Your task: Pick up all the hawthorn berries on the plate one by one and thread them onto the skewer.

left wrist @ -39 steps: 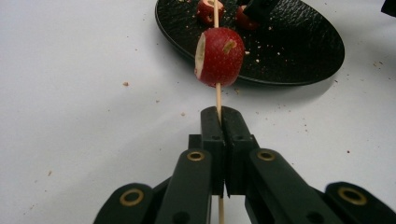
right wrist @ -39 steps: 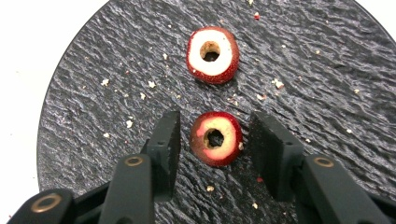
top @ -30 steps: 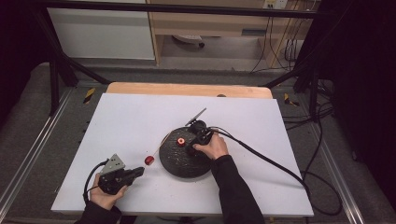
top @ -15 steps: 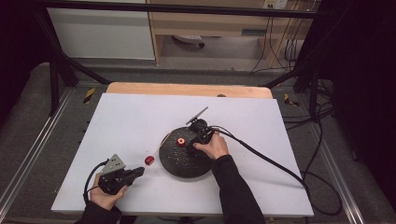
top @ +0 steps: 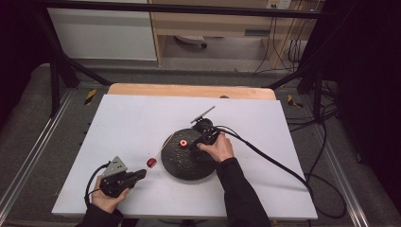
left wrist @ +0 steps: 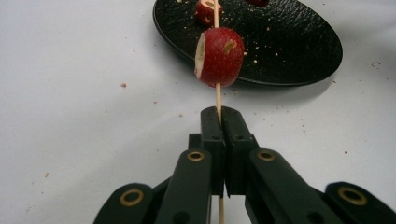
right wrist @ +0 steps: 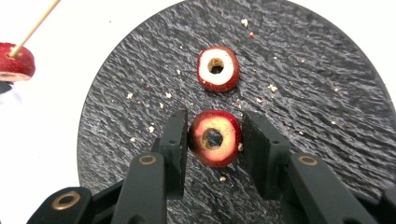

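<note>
At the near edge of the white surface point(top: 142, 118), the left tongs point(left wrist: 219, 116) are clamped together on a thin wooden skewer point(left wrist: 217, 95), held low in the person's left hand point(top: 108, 198). A red, hollowed fruit piece point(left wrist: 219, 56) is threaded on that skewer just beyond the tongs' tips, hanging above the surface short of the plate's rim. Farther on lies the round black textured plate point(right wrist: 327, 93), flecked with pale crumbs. Over it, the right tongs point(right wrist: 214, 140) are closed on a second red fruit ring with a cored centre point(right wrist: 215, 138), the left pad pressed to its side and the right pad at its other flank. A third red ring with a pale cut face point(right wrist: 217, 68) lies flat on the plate just past the held one, apart from it. In the high view the right hand point(top: 218, 147) reaches in over the plate's far half, a black cable point(top: 274, 161) trailing away to the surface's right edge.
</note>
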Demonstrator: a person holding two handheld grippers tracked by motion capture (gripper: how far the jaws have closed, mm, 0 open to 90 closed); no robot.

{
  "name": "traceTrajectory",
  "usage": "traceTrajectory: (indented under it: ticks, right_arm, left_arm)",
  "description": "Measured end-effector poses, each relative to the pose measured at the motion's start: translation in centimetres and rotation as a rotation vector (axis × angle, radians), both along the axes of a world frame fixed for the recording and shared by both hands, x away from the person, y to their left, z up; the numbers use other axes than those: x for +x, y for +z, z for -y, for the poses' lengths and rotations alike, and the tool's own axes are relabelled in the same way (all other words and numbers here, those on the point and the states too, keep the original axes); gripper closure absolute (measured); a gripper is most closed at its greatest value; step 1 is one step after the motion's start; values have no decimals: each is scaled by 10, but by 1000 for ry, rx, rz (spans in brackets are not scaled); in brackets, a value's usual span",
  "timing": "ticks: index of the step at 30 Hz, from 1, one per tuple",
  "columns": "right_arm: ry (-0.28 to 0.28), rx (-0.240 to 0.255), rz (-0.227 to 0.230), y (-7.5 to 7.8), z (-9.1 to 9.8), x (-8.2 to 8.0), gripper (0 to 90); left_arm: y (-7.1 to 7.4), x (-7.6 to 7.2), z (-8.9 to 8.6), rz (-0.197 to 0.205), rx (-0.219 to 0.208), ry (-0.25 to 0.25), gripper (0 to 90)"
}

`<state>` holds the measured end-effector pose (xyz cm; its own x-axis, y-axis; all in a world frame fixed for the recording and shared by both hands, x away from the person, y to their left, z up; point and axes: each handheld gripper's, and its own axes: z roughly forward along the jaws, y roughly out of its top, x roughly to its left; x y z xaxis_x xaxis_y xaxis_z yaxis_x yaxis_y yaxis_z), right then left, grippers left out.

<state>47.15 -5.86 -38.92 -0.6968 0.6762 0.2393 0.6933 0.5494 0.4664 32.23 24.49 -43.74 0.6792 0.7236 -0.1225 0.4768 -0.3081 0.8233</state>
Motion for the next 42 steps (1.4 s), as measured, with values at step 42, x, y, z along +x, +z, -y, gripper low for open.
traceTrajectory:
  ticks: [42]
  right_arm:
    - [-161, 469, 158, -2, 29, -43, 627]
  left_arm:
    - [1, -2, 3, 19, -12, 8, 887]
